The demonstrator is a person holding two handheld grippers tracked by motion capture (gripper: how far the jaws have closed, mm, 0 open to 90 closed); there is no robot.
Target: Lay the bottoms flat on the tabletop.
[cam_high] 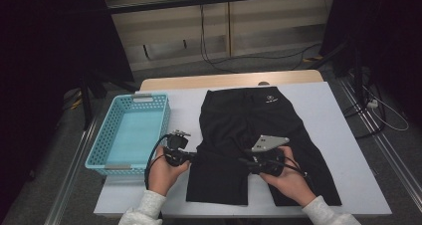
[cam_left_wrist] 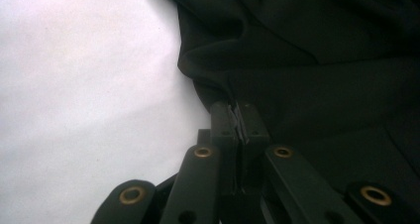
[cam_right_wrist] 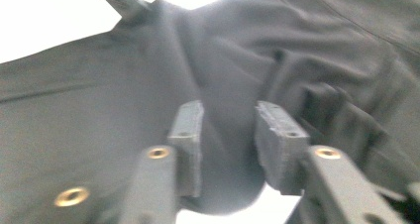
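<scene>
Reaching in from the near edge, both hands lie low over the worktop (cam_high: 338, 150), each wrapped round the back of a tool and aiming it inward toward the other. The left tool (cam_high: 191, 157) is held level by the left hand (cam_high: 164, 172), its sleeve coming in at the bottom of the high view, with its tip at the left edge of the black shorts (cam_high: 249, 135). In the left gripper view that left tool (cam_left_wrist: 239, 119) has its two pads pressed together on the hem, a thin fold of cloth caught between them where the fabric meets the pale worktop (cam_left_wrist: 74, 85).

The right tool (cam_high: 246, 162) sits in the right hand (cam_high: 288, 177), grey plate on top, pointing left across the middle of the shorts, where the two legs part. In the right gripper view the right tool (cam_right_wrist: 228, 135) has its pads standing apart, with a soft bulge of the shorts (cam_right_wrist: 99, 85) rising in the gap; the pads flank the cloth without pinching it.

The shorts lie spread flat, waistband toward the far side, legs toward the person, covering the centre of the worktop. A light blue plastic basket (cam_high: 102, 135) stands on the left part of the worktop, just beside the left tool and near the shorts without touching them.
</scene>
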